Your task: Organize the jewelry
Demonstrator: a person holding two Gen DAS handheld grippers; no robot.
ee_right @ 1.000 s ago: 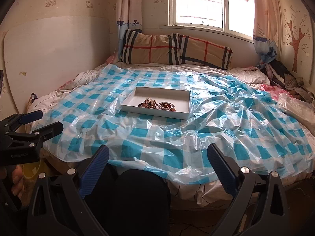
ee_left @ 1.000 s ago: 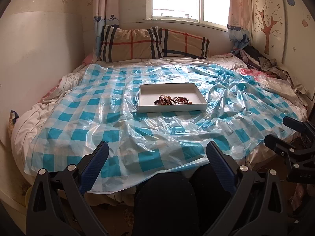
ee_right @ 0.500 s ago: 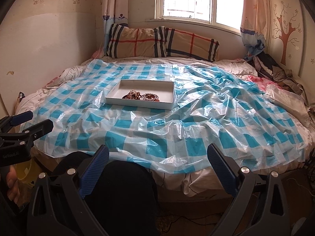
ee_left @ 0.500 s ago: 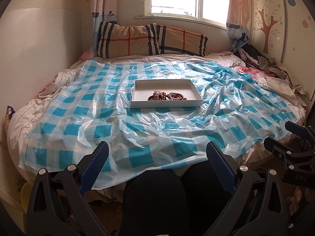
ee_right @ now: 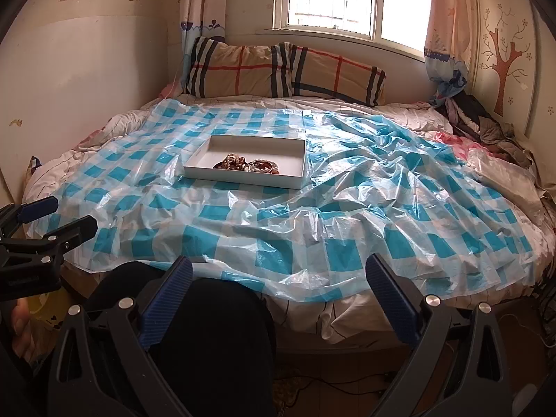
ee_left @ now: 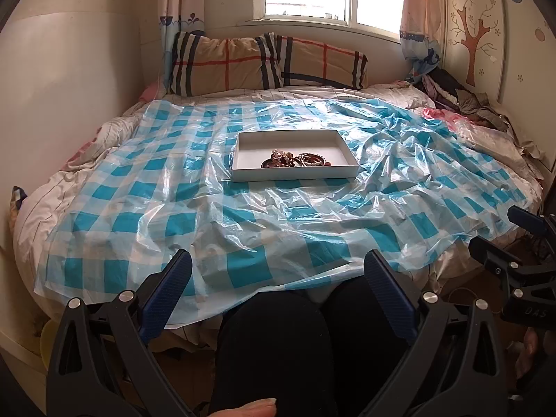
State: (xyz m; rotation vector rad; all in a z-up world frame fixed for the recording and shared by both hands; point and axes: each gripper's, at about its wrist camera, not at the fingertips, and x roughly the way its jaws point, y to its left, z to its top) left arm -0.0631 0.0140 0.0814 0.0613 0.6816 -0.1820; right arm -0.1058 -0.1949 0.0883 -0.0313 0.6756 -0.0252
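Jewelry [ee_left: 295, 160] sits heaped in your white tray [ee_left: 243, 146], toward its near edge; beads and ring-like shapes show, but single pieces are too small and tangled to tell apart. Tray rests on the blue-checked plastic sheet [ee_left: 264, 229] spread over the bed [ee_left: 38, 205]. Your left tongs [ee_left: 277, 271] and right tongs [ee_right: 278, 274] both gape wide with nothing between the blue pads, held low over your dark-clothed knees [ee_left: 278, 340], well apart from the tray. Plaid pillows [ee_left: 264, 60] lie at the head. Clothes pile [ee_left: 458, 99] at far right is partly cut off.
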